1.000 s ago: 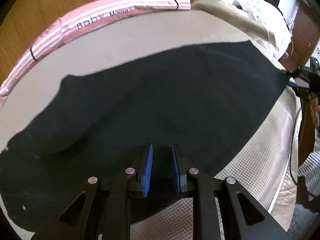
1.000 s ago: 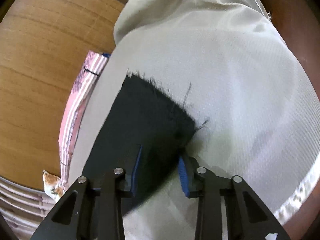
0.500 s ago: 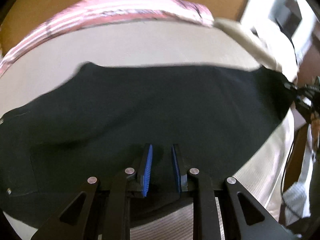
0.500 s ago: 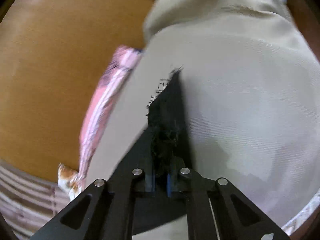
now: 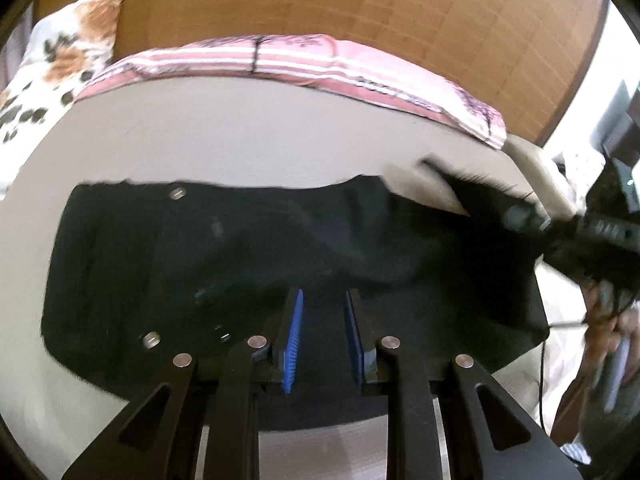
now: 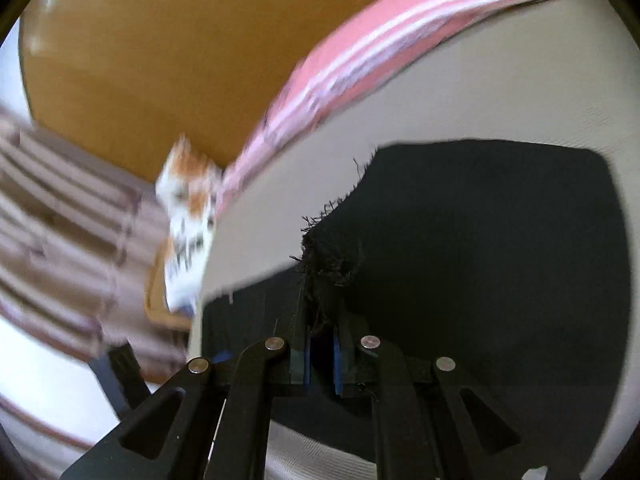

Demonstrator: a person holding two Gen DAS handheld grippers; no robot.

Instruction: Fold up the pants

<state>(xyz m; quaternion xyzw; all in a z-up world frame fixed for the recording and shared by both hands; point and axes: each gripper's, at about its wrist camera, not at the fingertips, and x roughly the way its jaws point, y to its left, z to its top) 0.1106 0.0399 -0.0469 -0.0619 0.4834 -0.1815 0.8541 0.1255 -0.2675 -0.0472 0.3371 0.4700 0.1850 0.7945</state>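
One beige mattress is carrying the whole workpiece: the black pants are lying flat across it, near the pink striped cushion at the wooden headboard. My left gripper is hovering over the near edge of the pants, its blue pads spread apart and pinching nothing. My right gripper is clamping the frayed hem between nearly closed pads, raised off the mattress.

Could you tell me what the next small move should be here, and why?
Probably carry the right hand-held gripper further over and lay the frayed hem it clamps onto the pants by the waist button; the left hand-held gripper is open.
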